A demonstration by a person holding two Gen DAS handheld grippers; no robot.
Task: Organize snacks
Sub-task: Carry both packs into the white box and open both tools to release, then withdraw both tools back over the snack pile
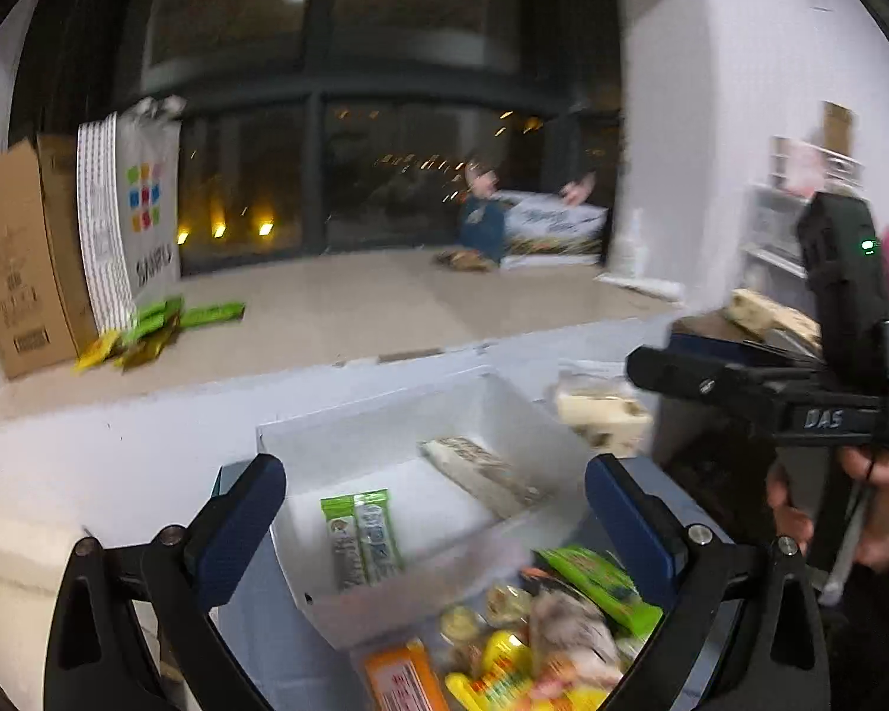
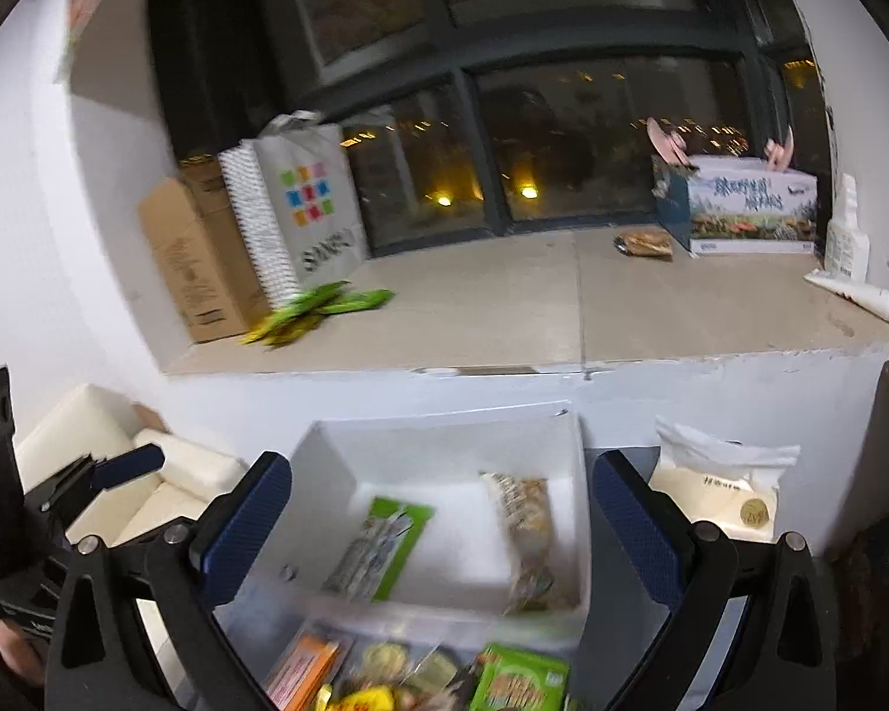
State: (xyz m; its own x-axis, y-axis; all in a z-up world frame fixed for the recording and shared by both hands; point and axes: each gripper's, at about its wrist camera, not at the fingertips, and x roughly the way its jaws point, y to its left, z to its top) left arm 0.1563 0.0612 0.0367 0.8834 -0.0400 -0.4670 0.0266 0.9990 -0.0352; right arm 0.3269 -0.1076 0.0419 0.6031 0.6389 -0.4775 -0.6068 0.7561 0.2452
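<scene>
A white open box (image 1: 302, 432) (image 2: 444, 420) stands below the window ledge. Inside lie a green-edged snack bar (image 1: 364, 536) (image 2: 382, 545) and a beige grain bar (image 1: 480, 474) (image 2: 527, 518). In front of it a clear container of mixed snacks (image 1: 521, 652) (image 2: 421, 669) holds green, yellow and orange packets. My left gripper (image 1: 435, 527) hovers open above the box and the container, nothing between its blue pads. My right gripper (image 2: 441, 524) is also open and empty over the same box. In the left wrist view the right gripper's body (image 1: 824, 409) shows at the right, held by a hand (image 1: 883, 509).
On the ledge (image 2: 622, 308) stand a cardboard box (image 2: 189, 255), a grey paper bag (image 2: 314, 201), loose green packets (image 2: 326, 302) and a printed carton (image 2: 747, 213). A white pouch (image 2: 723, 486) sits right of the white box. A cream cushion (image 2: 148, 474) lies left.
</scene>
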